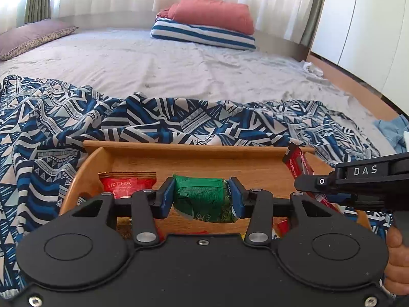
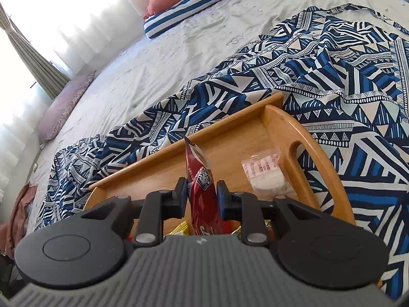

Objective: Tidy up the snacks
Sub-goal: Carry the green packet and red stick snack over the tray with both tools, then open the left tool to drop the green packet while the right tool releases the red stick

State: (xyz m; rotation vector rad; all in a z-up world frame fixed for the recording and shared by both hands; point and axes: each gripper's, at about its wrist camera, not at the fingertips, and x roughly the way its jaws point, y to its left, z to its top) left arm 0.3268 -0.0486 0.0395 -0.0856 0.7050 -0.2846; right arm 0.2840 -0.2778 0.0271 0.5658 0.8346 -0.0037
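Note:
A wooden tray (image 1: 194,148) with handle cut-outs rests on a patterned blue cloth on the bed. My left gripper (image 1: 202,198) is shut on a green snack packet (image 1: 203,199) and holds it over the tray. A red snack packet (image 1: 125,184) lies in the tray's left part. My right gripper (image 2: 202,197) is shut on a tall red snack packet (image 2: 203,194) held upright over the tray (image 2: 317,158); that packet also shows in the left wrist view (image 1: 297,163). A clear packet with white contents (image 2: 265,174) lies in the tray's right end.
The blue patterned cloth (image 1: 51,133) spreads around the tray on the grey bedsheet (image 1: 153,61). Folded red and striped bedding (image 1: 204,25) and a purple pillow (image 1: 30,35) lie far off. More wrappers (image 2: 181,229) peek out under the right gripper.

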